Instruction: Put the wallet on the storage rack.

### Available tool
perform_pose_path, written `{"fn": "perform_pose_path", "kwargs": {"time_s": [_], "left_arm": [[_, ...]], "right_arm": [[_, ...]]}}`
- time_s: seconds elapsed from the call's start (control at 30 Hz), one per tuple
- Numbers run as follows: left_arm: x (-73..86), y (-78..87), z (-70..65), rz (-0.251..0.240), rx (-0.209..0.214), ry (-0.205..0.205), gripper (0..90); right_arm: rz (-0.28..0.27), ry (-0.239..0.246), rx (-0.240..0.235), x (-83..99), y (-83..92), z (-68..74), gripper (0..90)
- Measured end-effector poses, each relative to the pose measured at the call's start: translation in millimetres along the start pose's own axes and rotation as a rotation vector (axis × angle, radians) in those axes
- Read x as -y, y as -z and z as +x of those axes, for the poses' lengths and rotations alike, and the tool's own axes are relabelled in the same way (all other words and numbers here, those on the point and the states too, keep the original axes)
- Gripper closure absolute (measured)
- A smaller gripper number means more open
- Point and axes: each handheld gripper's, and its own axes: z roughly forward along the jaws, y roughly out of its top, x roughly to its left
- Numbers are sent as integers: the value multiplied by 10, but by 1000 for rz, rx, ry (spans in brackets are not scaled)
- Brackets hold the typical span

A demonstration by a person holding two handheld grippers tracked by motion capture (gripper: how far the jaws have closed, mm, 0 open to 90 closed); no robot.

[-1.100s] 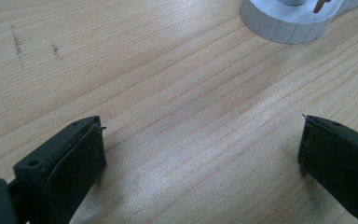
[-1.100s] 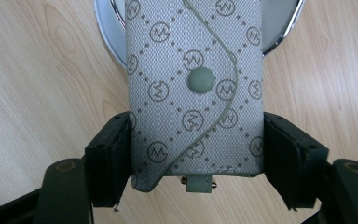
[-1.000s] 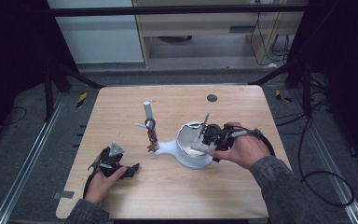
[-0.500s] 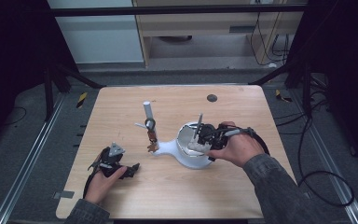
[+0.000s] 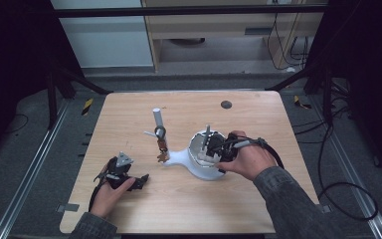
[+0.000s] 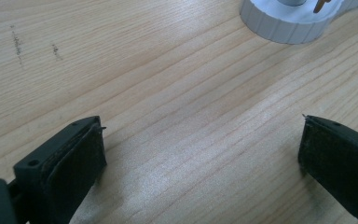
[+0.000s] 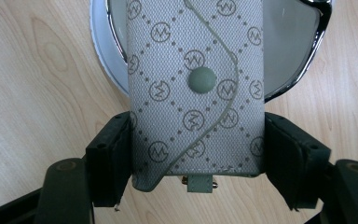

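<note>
Grey monogrammed key pouch: pinched between right gripper jaws, over white dish on wooden table. Left gripper: jaws wide apart, holding nothing, near table's front-left.

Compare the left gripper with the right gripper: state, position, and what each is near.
The left gripper is open with bare wooden table between its jaws; the right gripper is shut on a grey monogram-patterned snap-button pouch. The left gripper sits near the table's front left, apart from the white stand; the right gripper holds the pouch over the stand's round bowl. Both have black jaws and are hand-held.
</note>
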Motion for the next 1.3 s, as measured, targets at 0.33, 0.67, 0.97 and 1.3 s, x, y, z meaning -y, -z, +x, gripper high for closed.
{"fn": "perform_pose_path", "kwargs": {"time_s": [0.33,0.67,0.97,1.3], "left_arm": [[0,0,-3,0,1,3,0],[0,-1,-7,0,2,3,0],[0,-1,-9,0,4,3,0],[-1,-1,-9,0,4,-1,0]], "right_arm": [[7,-1,-2,-46,-54,31,301],[17,3,-7,-72,-125,42,299],[23,7,-11,-98,-151,46,290],[-16,-12,-21,-84,-78,23,227]]}}
